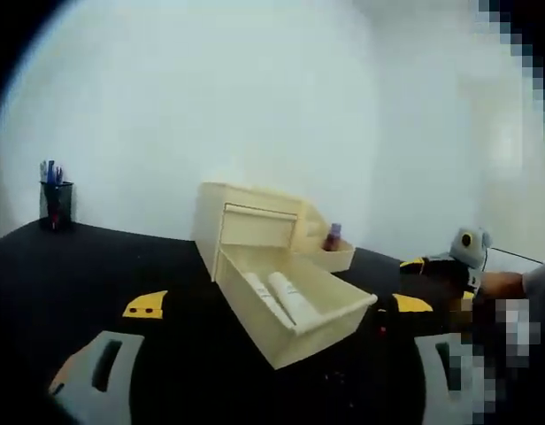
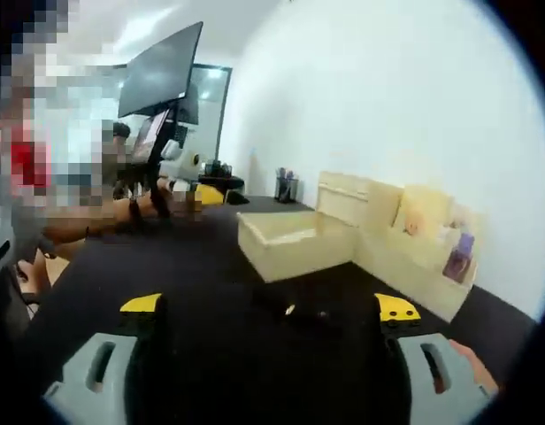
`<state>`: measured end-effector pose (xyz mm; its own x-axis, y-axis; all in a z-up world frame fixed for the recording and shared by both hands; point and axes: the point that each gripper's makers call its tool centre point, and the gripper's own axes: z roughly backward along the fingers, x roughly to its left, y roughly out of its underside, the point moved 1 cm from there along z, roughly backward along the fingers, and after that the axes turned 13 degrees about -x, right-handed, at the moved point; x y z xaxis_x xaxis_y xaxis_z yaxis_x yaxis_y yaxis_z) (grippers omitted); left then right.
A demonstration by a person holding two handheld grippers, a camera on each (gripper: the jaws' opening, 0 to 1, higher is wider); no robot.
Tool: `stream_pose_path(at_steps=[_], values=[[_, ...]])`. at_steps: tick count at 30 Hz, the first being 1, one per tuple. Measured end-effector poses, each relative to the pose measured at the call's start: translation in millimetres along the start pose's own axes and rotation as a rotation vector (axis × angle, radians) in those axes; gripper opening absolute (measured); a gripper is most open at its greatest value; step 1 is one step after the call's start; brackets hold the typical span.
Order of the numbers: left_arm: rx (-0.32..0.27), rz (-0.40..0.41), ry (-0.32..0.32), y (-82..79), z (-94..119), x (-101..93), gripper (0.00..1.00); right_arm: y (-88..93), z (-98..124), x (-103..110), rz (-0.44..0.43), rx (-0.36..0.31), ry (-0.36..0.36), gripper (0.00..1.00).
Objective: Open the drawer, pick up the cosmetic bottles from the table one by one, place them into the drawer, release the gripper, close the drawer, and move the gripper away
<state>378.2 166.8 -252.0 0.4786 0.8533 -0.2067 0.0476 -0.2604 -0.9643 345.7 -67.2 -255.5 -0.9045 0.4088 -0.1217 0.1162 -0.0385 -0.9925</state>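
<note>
While the left gripper (image 1: 272,354) hangs back over the black desk (image 1: 95,274) with its jaws apart and nothing between them, the open drawer (image 1: 295,314) lies straight ahead at frame centre. Its front panel faces the jaws and its long axis runs away toward the cream cabinet (image 1: 246,221) at upper centre. Two white bottles (image 1: 281,297) lie inside, lengthwise along that axis. In the right gripper view, the right gripper (image 2: 268,359) also has its jaws apart and empty, and the drawer (image 2: 295,243) sits above centre, turned sideways to them. By my judgement the left gripper is better lined up to push the drawer shut.
</note>
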Motion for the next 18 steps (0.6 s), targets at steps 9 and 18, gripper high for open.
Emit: stream_pose_path(at_steps=[9,18], values=[[-0.014,0.018,-0.015,0.5,2.5,-0.3,0.95,-1.7,-47.1,-10.4,0.038,-0.029,-0.021,0.93],[-0.061,0.046,0.018,-6.5,2.1,-8.2,0.96,14.9,-64.4,-14.5,0.036,-0.014,-0.040,0.93]])
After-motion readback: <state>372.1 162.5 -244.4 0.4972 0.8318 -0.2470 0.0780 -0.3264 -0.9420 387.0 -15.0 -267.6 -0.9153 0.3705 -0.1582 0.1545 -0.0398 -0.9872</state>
